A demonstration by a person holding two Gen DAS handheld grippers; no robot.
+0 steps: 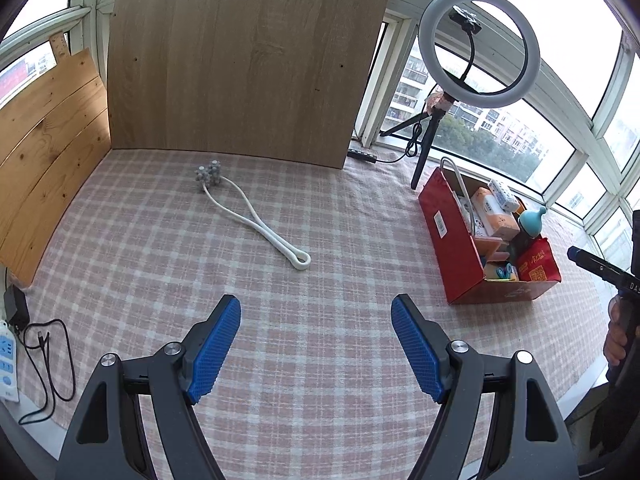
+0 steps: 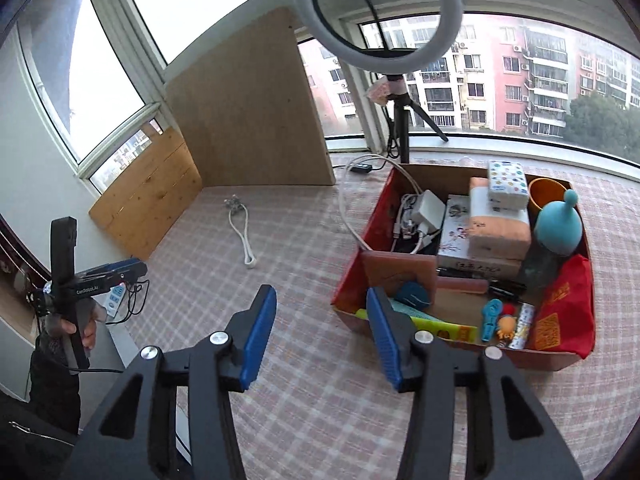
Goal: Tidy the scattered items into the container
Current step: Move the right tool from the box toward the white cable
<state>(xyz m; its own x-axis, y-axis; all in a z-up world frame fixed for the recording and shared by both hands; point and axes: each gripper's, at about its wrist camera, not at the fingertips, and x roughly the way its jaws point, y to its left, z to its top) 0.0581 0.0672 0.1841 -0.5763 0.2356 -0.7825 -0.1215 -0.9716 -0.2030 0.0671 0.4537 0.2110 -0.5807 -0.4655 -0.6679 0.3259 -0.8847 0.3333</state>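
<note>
A white looped massager (image 1: 256, 216) with grey knobbed rollers lies alone on the checked cloth near the wooden back board; it also shows in the right wrist view (image 2: 242, 236). The red cardboard box (image 1: 452, 248) at the right holds tissue packs, a blue bottle, a charger and toys; it fills the right wrist view (image 2: 352, 276). My left gripper (image 1: 316, 344) is open and empty, above the cloth well short of the massager. My right gripper (image 2: 322, 334) is open and empty, beside the box's near left corner. The left gripper also shows in the right wrist view (image 2: 120, 270).
A ring light on a tripod (image 1: 480, 48) stands behind the box. A tall wood board (image 1: 248, 60) and a pine panel (image 1: 44, 132) wall the back and left. A power strip and black cable (image 1: 44, 360) lie at the left edge. A white cable (image 2: 348, 204) trails over the box wall.
</note>
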